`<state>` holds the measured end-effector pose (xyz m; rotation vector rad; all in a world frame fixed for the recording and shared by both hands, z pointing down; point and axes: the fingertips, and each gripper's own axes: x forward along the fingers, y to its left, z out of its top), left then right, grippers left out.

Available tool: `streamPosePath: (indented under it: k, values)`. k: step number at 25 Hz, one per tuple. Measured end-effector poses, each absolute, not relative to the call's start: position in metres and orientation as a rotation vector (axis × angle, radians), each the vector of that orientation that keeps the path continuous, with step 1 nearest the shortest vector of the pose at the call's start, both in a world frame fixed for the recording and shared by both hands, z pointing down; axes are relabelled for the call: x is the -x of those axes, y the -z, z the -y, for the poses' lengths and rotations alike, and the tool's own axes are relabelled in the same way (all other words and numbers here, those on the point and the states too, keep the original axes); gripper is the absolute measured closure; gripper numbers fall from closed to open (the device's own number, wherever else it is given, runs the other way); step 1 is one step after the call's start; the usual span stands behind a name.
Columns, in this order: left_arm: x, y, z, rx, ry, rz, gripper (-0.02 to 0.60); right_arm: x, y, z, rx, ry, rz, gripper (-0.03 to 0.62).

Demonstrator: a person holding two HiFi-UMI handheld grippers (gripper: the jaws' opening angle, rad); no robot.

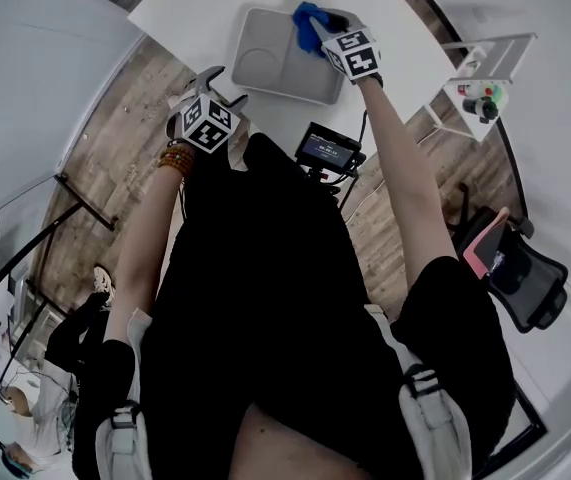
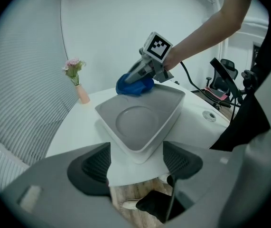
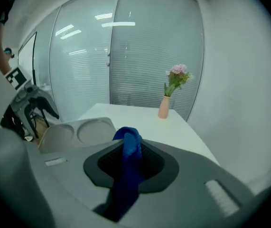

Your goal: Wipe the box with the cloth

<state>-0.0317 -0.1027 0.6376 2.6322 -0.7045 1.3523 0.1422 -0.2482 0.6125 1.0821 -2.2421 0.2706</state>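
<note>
A shallow grey box lies on the round white table, its bottom with a round recess facing up. My right gripper is shut on a blue cloth, which rests on the box's far corner. The left gripper view shows the same: cloth bunched under the right gripper at the back edge of the box. In the right gripper view the cloth hangs from between the shut jaws, with the box at the left. My left gripper is open and holds nothing, near the table's front edge and short of the box.
A pink vase with flowers stands at the table's far side, beside a glass wall with blinds. A small screen on a stand, a white shelf with small items and a black chair sit to the right. A person is on the floor at the lower left.
</note>
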Motion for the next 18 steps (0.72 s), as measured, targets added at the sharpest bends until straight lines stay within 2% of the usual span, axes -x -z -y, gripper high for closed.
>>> streamPosePath:
  k: [6,18]
  values:
    - [0.029,-0.635,0.104,-2.643,-1.345,0.708,0.239,-0.118,-0.632,0.238,-0.972,-0.204,2.198,0.51]
    - [0.032,-0.643,0.098,-2.631,-1.347,0.703,0.239,-0.093,-0.634,0.213,-0.744,-0.279,2.251,0.514]
